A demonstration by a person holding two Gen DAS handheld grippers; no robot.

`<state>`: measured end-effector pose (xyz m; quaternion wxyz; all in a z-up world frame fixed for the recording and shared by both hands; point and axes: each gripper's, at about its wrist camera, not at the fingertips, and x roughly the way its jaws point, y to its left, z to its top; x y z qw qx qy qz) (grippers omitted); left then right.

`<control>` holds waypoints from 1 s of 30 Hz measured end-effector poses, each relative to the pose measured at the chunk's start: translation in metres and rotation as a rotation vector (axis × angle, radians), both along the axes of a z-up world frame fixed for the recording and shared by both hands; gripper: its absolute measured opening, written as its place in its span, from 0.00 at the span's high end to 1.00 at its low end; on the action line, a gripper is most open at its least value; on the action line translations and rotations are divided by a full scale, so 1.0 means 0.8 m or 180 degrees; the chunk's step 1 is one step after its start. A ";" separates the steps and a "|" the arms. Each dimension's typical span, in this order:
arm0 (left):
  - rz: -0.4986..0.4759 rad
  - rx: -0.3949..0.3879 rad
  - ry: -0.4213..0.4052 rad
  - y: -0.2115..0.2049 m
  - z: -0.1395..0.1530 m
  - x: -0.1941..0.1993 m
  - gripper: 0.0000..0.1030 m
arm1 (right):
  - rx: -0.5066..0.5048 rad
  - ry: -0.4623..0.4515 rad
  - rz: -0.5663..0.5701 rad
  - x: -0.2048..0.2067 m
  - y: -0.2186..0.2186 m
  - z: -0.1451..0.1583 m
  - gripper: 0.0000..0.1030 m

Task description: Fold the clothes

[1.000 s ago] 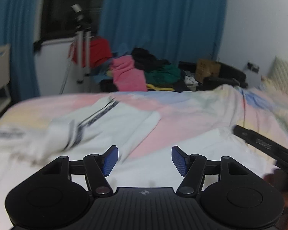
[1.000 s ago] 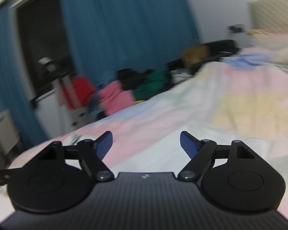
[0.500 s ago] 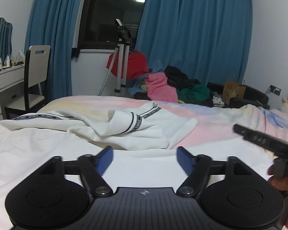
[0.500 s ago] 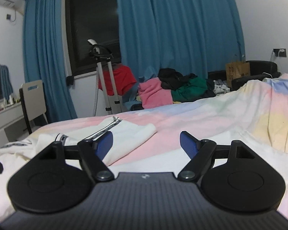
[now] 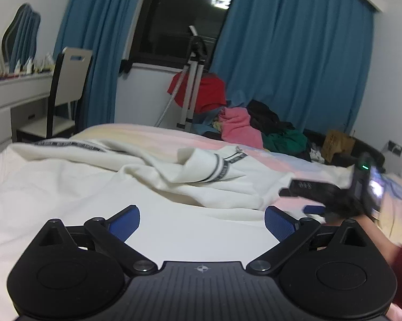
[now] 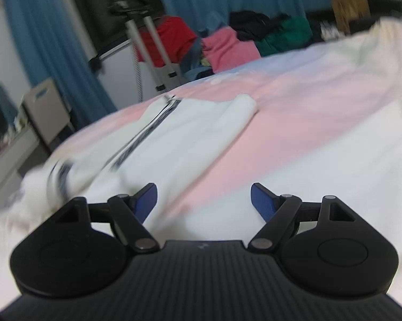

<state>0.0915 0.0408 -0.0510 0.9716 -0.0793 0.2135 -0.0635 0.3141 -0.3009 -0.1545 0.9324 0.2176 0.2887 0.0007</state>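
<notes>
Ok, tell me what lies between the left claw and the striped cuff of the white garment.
Only the white garment's own cloth: a flat stretch, then rumpled folds rising to the striped cuff. The left wrist view shows it; the left claw is opening with nothing gripped.

The right gripper (image 5: 312,209) is a dark smear at the left view's edge. In the right view the garment (image 6: 158,144) blurs leftward, its stripe print unreadable; bottles (image 5: 26,62) too small.
</notes>
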 end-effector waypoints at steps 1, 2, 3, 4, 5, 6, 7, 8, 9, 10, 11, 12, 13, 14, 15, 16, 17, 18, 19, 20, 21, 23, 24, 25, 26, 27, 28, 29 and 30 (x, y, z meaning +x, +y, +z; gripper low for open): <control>0.0051 0.0012 -0.0017 0.004 -0.007 0.006 0.02 | 0.0111 0.0059 -0.0086 0.022 -0.002 -0.007 0.24; 0.0109 0.0036 0.0021 0.007 -0.014 0.014 0.02 | 0.0210 0.0106 -0.0178 0.044 -0.003 -0.013 0.23; 0.0149 0.0038 0.0127 0.009 -0.022 0.024 0.02 | 0.0273 0.0114 -0.0289 0.062 -0.003 -0.018 0.22; 0.0152 -0.0022 0.0238 0.012 -0.030 0.033 0.02 | 0.0337 0.0122 -0.0400 0.080 -0.003 -0.023 0.21; 0.0134 -0.0110 0.0305 0.016 -0.036 0.039 0.02 | 0.0367 0.0120 -0.0501 0.097 -0.001 -0.026 0.21; 0.0110 -0.0200 0.0339 0.020 -0.042 0.045 0.02 | 0.0292 0.0085 -0.0567 0.111 0.004 -0.026 0.22; 0.0107 -0.0252 0.0351 0.024 -0.047 0.049 0.02 | 0.0212 0.0057 -0.0620 0.125 0.009 -0.025 0.29; 0.0134 -0.0259 0.0346 0.026 -0.051 0.052 0.02 | 0.0113 0.0064 -0.0638 0.139 0.013 -0.022 0.58; 0.0171 -0.0256 0.0344 0.028 -0.054 0.055 0.02 | -0.0007 0.0121 -0.0664 0.152 0.017 -0.019 0.76; 0.0209 -0.0239 0.0340 0.029 -0.056 0.057 0.02 | -0.0113 0.0154 -0.0676 0.162 0.020 -0.013 0.92; 0.0248 -0.0210 0.0336 0.029 -0.058 0.060 0.02 | -0.0173 0.0109 -0.0641 0.166 0.022 -0.003 0.93; 0.0273 -0.0164 0.0331 0.028 -0.059 0.061 0.02 | -0.0234 0.0063 -0.0606 0.170 0.024 0.008 0.94; 0.0285 -0.0103 0.0327 0.026 -0.060 0.061 0.02 | -0.0290 0.0006 -0.0576 0.172 0.026 0.021 0.94; 0.0297 -0.0041 0.0322 0.024 -0.060 0.061 0.03 | -0.0325 -0.0088 -0.0566 0.169 0.026 0.038 0.94; 0.0291 -0.0020 0.0316 0.023 -0.060 0.060 0.03 | -0.0335 -0.0183 -0.0585 0.166 0.023 0.057 0.94; 0.0266 -0.0039 0.0312 0.021 -0.060 0.059 0.03 | -0.0371 -0.0259 -0.0630 0.166 0.016 0.075 0.94; 0.0232 -0.0062 0.0314 0.019 -0.060 0.058 0.03 | -0.0413 -0.0345 -0.0691 0.164 0.008 0.093 0.94; 0.0193 -0.0071 0.0320 0.018 -0.060 0.057 0.03 | -0.0478 -0.0460 -0.0804 0.161 -0.006 0.113 0.94; 0.0164 -0.0056 0.0324 0.016 -0.060 0.056 0.03 | -0.0536 -0.0582 -0.0929 0.156 -0.021 0.133 0.95; 0.0143 -0.0029 0.0316 0.014 -0.059 0.055 0.03 | -0.0578 -0.0707 -0.1104 0.148 -0.041 0.147 0.95; 0.0122 0.0000 0.0304 0.011 -0.058 0.055 0.03 | -0.0632 -0.0776 -0.1301 0.139 -0.063 0.154 0.95; 0.0094 0.0009 0.0278 0.009 -0.056 0.054 0.03 | -0.0742 -0.0778 -0.1644 0.119 -0.106 0.154 0.94; 0.0082 0.0004 0.0269 0.009 -0.055 0.054 0.03 | -0.0763 -0.0654 -0.1757 0.108 -0.130 0.140 0.94; 0.0079 0.0011 0.0266 0.009 -0.056 0.055 0.03 | -0.0784 -0.0529 -0.1869 0.097 -0.153 0.126 0.94; 0.0083 0.0030 0.0269 0.008 -0.056 0.055 0.03 | -0.0793 -0.0396 -0.1959 0.086 -0.175 0.110 0.94; 0.0083 0.0046 0.0274 0.008 -0.058 0.056 0.03 | -0.0764 -0.0237 -0.1974 0.077 -0.192 0.086 0.94; 0.0077 0.0060 0.0281 0.007 -0.059 0.057 0.03 | -0.0739 -0.0077 -0.1984 0.069 -0.206 0.062 0.94; 0.0072 0.0074 0.0288 0.006 -0.061 0.057 0.03 | -0.0729 0.0087 -0.1981 0.065 -0.213 0.038 0.94; 0.0065 0.0093 0.0291 0.005 -0.062 0.059 0.03 | -0.0707 0.0243 -0.1976 0.061 -0.218 0.015 0.94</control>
